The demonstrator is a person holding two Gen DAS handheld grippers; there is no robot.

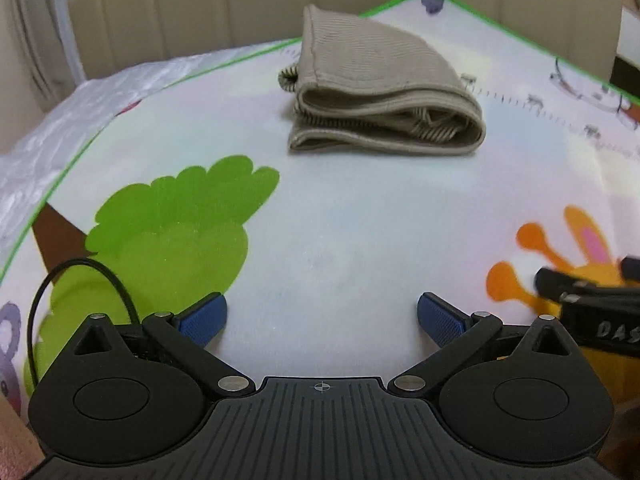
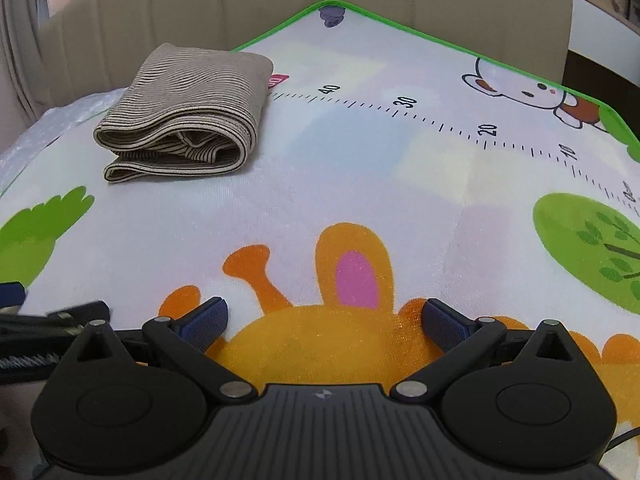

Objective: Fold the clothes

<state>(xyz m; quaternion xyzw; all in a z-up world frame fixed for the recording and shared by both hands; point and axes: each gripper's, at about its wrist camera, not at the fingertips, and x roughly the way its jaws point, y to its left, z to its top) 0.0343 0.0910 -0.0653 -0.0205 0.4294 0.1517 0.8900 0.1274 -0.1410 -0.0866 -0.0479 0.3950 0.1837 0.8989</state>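
Striped beige garment (image 1: 384, 92) lay folded at the far end of the cartoon play mat (image 1: 340, 220) – w/ both grippers well apart from it (left gripper (image 1: 322, 316), right gripper (image 2: 325, 318)), jaws spread wide, nothing between.

Both wrist cams: low, fwd over mat (image 1: 340, 240).

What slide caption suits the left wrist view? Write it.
Open left claw faces a folded beige striped garment on the cartoon-printed mat.
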